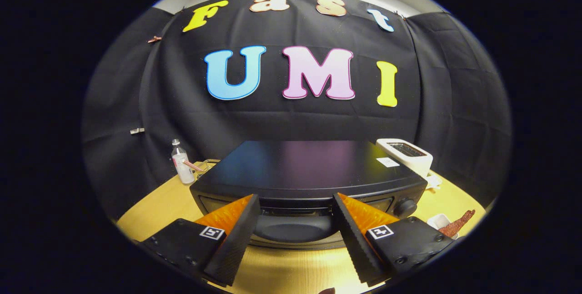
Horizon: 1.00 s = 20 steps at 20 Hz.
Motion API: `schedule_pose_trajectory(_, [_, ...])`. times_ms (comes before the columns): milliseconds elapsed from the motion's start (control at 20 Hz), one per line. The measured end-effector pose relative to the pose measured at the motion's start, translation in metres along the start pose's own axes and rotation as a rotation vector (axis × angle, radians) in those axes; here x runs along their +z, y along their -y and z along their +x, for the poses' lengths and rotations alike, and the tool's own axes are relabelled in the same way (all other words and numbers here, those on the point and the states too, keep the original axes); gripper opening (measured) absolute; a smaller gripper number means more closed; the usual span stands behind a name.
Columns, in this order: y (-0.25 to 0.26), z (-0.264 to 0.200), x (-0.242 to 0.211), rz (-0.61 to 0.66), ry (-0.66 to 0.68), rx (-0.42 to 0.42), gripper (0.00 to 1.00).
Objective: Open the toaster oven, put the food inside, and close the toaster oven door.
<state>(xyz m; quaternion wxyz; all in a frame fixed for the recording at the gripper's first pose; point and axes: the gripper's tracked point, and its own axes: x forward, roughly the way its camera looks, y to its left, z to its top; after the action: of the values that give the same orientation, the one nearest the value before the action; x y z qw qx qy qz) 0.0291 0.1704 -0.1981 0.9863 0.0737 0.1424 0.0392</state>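
The toaster oven point(309, 171), a low black box with a glossy flat top, sits on the yellow wooden table point(291, 271) and serves as the anchor for everything else. The gripper point(295, 205) is spread wide, its two fingers apart and pressing on nothing; their tips reach up to the oven's front upper edge, one toward its left part and one toward its right, with the middle of the front showing in the gap between them. In that gap the oven's door point(291, 230) appears as a dark curved panel just below the top edge; whether the fingertips actually touch the oven's front cannot be told. A round knob point(404, 206) stands at the oven's front right corner, just outside the right finger. Off the oven's right front corner, low on the table, lies a small white dish point(437, 220) holding a reddish-brown strip of food point(457, 223), apart from both fingers. Behind the oven's right rear corner stands a white pop-up toaster point(407, 153). Beyond the oven's left rear corner stands a clear plastic bottle point(182, 164) with a white cap.
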Motion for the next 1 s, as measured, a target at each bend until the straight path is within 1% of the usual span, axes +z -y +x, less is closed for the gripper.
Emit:
schedule_pose_trajectory(250, [0.000,-0.020,-0.012,0.001,-0.018,-0.023,0.99])
schedule_pose_trajectory(750, [0.000,-0.055,-0.041,0.008,-0.093,-0.017,0.98])
schedule_pose_trajectory(1000, [0.000,-0.070,-0.061,-0.009,-0.129,-0.020,0.99])
